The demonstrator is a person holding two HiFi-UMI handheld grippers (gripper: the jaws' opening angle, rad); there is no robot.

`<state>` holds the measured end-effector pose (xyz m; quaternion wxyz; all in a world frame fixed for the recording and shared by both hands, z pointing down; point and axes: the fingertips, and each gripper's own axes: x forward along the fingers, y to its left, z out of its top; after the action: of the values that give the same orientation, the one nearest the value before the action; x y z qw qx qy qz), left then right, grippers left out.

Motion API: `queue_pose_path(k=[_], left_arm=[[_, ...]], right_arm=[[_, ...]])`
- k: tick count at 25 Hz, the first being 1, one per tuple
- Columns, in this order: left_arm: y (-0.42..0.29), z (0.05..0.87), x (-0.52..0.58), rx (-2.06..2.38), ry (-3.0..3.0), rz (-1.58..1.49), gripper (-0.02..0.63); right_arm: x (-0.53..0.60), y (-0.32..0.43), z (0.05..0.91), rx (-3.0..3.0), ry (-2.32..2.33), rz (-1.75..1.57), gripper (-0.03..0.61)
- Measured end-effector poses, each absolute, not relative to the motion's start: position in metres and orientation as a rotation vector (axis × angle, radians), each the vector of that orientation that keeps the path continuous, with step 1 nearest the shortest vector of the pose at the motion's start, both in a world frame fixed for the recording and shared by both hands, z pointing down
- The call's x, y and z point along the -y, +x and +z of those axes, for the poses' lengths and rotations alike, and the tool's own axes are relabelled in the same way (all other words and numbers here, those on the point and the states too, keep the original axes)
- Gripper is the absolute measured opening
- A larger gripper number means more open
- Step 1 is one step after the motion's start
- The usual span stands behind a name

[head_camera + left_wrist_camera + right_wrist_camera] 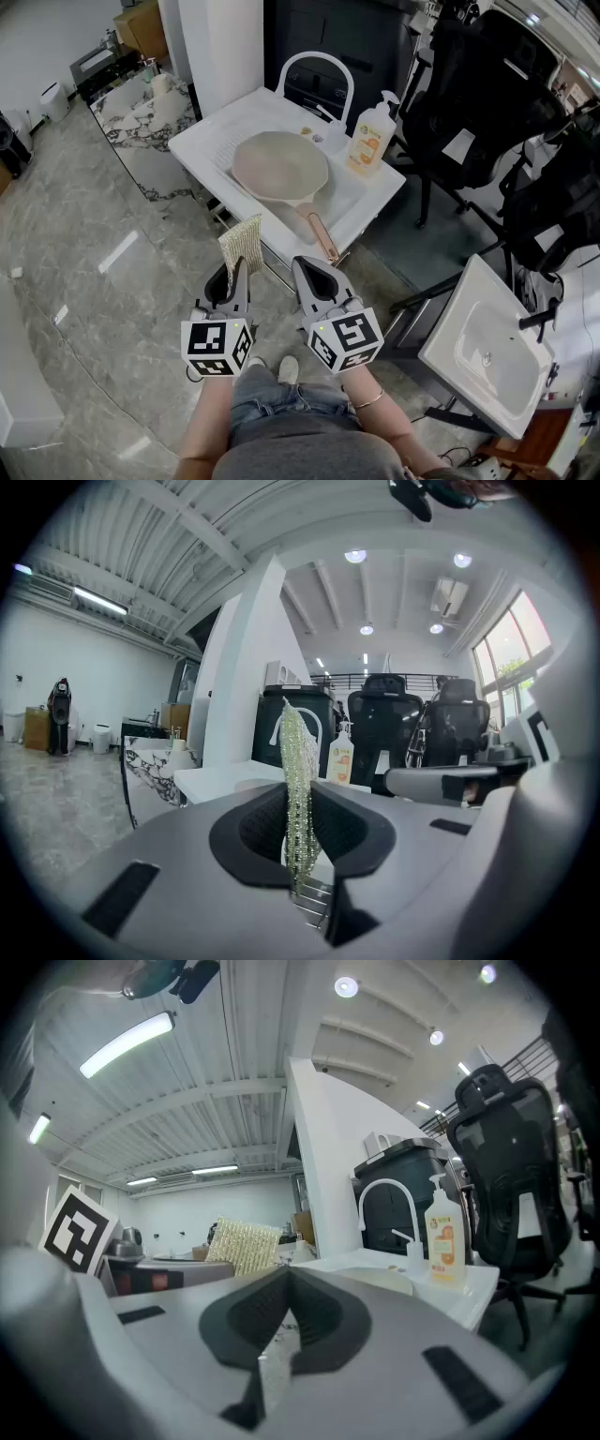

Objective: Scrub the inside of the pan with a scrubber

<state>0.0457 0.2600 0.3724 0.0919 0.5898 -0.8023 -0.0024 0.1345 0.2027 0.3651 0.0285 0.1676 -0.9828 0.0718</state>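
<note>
- Gripping the scrubber (242,239) by its lower part, the left tongs (236,270) are clamped shut on it. The pad stands upright above the jaws.
- The right tongs (309,270) sit just beside the left pair, jaws closed with nothing between them.
- The pan (279,166) lies flat on the white sink surface (211,136) with its pale inside facing up. It is straight ahead of both tongs and well apart from them.
- Its handle (319,234) points back toward the person and ends nearest the right tongs.
- That layout probably suits the right tongs steadying the handle while the left carries the scrubber forward and down into the pan.
</note>
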Motion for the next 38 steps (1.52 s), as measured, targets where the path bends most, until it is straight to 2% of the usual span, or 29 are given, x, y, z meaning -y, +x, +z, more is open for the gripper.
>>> queue_pose_path(k=[25,38], left_arm=[[0.046,0.373,-0.262,2.425,1.701,0.000,0.064],[0.014,0.371,-0.245,2.459,1.680,-0.010,0.064]], right_arm=[[-0.187,0.155,0.384,2.982,0.576,0.353,0.011],[-0.162,0.134,0.385,2.983,0.613,0.351,0.011]])
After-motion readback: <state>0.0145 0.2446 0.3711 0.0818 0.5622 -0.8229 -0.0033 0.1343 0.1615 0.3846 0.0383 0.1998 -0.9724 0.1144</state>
